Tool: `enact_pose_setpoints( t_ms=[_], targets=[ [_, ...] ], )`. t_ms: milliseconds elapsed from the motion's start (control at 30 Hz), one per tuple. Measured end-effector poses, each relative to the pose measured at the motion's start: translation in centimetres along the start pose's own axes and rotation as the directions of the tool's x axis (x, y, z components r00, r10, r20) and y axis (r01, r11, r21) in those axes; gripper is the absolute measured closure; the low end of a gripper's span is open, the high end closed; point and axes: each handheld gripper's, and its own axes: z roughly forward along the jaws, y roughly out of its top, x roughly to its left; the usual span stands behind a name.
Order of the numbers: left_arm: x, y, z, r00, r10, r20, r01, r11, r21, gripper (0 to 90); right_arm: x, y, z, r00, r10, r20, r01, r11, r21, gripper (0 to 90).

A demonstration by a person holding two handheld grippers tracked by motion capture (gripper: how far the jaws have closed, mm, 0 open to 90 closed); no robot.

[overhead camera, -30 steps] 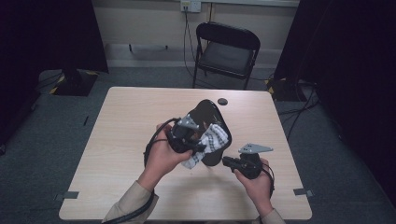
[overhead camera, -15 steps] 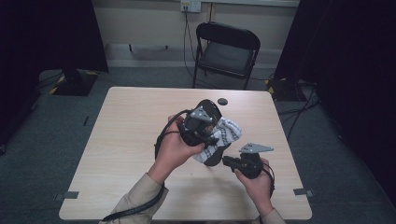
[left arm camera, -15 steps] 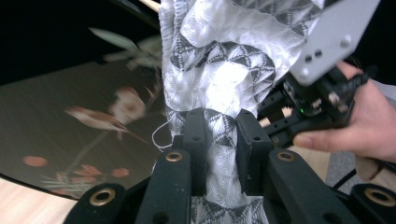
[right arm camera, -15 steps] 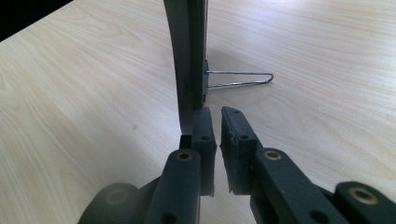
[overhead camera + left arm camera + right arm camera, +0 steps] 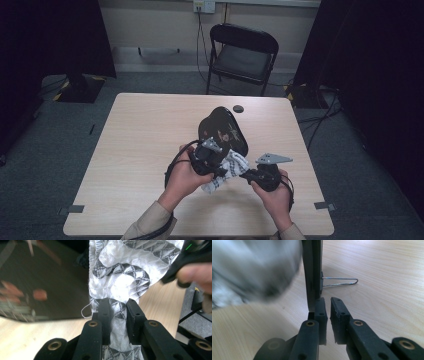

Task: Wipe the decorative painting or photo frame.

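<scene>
**White patterned cloth against a black tray**

White cloth [image 5: 120, 277] with grey triangle print, clamped in left hand-held gripper [image 5: 119, 306], near bench's right edge. Right hand-held gripper [image 5: 327, 301] nearly closed beside the upright black tray [image 5: 222, 131]; whether it pinches the rim is unclear. Cloth blurred there.

A light wooden table [image 5: 140, 150] stands on grey carpet. A small round black object [image 5: 238, 108] lies near its far edge. A black folding chair [image 5: 243, 55] stands beyond the table's far side. Cables [image 5: 325, 115] run across the floor, far right.
</scene>
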Motion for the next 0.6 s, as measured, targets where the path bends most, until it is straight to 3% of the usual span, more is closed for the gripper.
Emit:
enact_pose_setpoints(
  t_ms=[400, 600],
  targets=[
    [1.3, -3.7, 2.8, 0.9977, -0.068, 0.001, 0.068, 0.9954, 0.068, 76.7, 0.0, 0.0, 0.0, 1.0000, -0.001, 0.010, 0.001, 1.000, 0.002, 79.5],
    [1.7, -5.8, 4.2, 0.9966, -0.082, -0.006, 0.082, 0.9871, 0.137, 76.8, -0.1, 0.0, 0.0, 0.9998, -0.006, 0.021, 0.006, 1.000, 0.001, 75.1]
  ],
)
